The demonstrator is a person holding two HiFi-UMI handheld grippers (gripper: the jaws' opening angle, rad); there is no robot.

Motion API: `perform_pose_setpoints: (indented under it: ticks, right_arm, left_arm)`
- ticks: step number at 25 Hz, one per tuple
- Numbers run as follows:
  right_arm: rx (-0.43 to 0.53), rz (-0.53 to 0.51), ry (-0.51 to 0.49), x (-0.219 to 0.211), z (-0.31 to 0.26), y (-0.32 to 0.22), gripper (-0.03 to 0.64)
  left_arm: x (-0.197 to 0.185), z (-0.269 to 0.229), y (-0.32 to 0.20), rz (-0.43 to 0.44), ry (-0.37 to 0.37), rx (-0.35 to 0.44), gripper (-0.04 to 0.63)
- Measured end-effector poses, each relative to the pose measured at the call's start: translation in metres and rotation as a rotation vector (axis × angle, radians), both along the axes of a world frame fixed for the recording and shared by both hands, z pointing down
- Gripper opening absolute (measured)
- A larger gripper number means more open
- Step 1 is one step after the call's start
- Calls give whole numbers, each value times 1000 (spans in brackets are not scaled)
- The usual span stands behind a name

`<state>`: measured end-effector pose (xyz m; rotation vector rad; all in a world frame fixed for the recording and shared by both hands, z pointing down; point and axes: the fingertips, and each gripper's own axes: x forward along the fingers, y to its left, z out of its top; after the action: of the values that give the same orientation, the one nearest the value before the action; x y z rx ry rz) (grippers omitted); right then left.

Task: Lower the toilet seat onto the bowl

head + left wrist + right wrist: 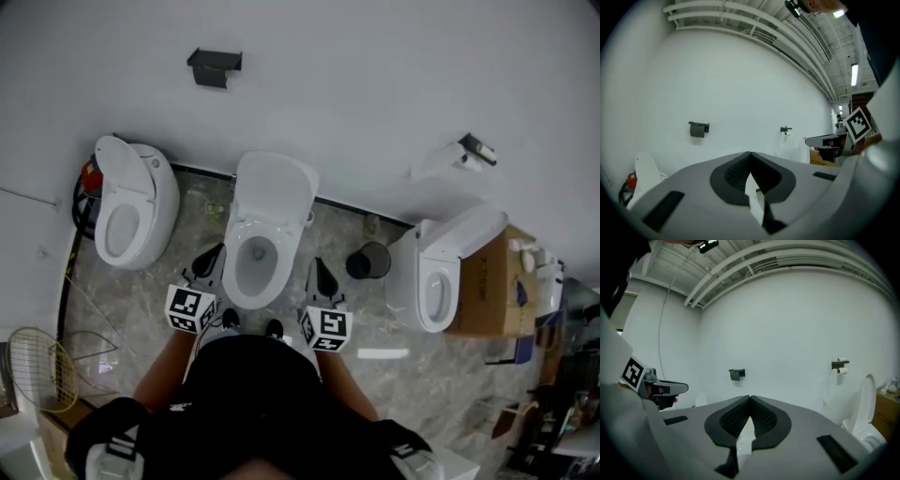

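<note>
White wall at the far side, marbled floor below.
- Left toilet, lid up; red object just left of it, cannot tell what.
- Right toilet, lid up; cardboard box touching its right side.
- Black bin on the floor, left of the right toilet.
- Black holder on the wall, far left; paper holder far right.
- Wire-mesh thing, near left.

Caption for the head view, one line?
Person faces middle toilet, lid raised, left gripper and right gripper both shut, held out in front.
</note>
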<state>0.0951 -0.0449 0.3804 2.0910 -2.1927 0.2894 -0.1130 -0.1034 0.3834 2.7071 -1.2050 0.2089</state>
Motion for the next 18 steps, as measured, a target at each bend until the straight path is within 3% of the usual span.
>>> perform_pose_setpoints:
  ticks: [9, 12, 18]
  right_arm:
    - [254, 108, 46, 19, -88, 71, 18]
    - [268, 115, 64, 19, -94, 68, 18]
    - [261, 94, 90, 8, -98, 65, 18]
  left_arm:
    - [-29, -98, 51, -91, 72, 251, 6]
    - [-24, -106, 53, -86, 76, 279, 6]
    - [-17, -107, 51, -80, 76, 260, 5]
